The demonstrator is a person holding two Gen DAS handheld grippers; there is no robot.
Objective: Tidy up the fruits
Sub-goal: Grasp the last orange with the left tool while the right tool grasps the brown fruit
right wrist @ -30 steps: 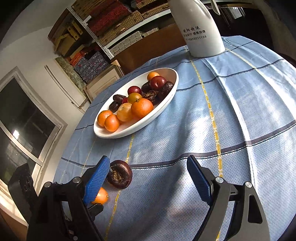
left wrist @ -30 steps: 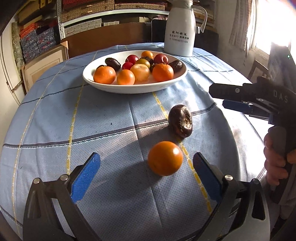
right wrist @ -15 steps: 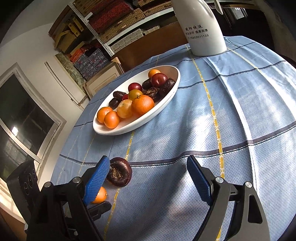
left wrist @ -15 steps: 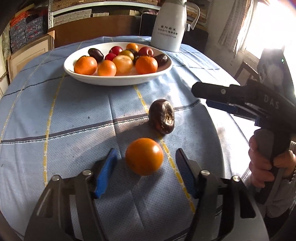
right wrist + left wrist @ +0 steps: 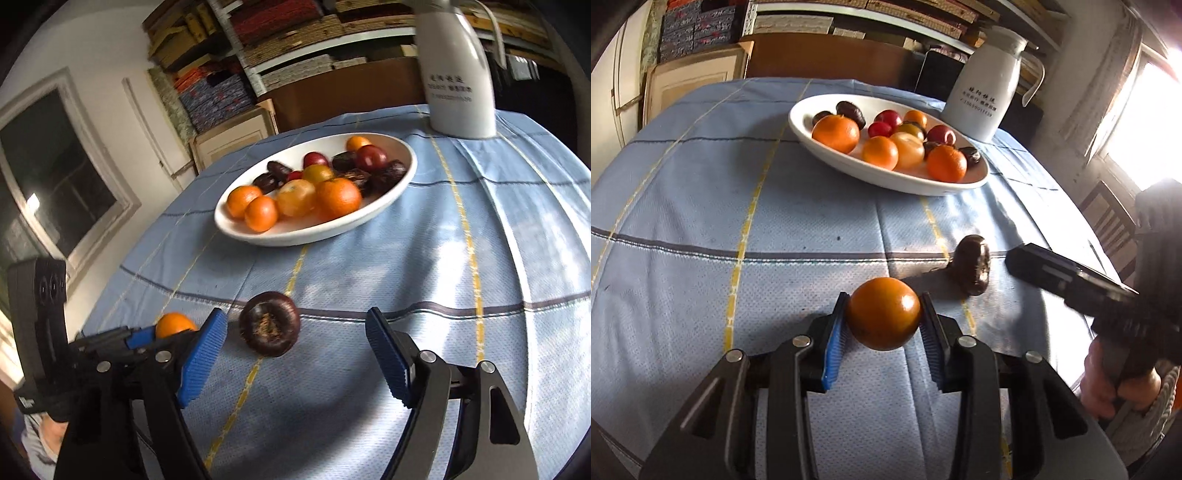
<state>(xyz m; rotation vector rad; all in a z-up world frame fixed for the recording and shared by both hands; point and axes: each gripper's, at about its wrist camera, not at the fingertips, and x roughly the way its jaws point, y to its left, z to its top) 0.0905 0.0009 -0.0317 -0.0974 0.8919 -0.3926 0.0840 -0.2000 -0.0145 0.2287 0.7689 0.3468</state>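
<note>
On the blue checked tablecloth [image 5: 683,206], at 12 o'clock from us, sits the white oval dish [image 5: 886,177] of fruit. Our left gripper [image 5: 882,314] has just closed and now pinches the loose orange [image 5: 884,314] between both pads. Our right gripper [image 5: 295,350] (jaws just narrowing) stands spread around the dark mangosteen [image 5: 269,323], pads not touching.
</note>
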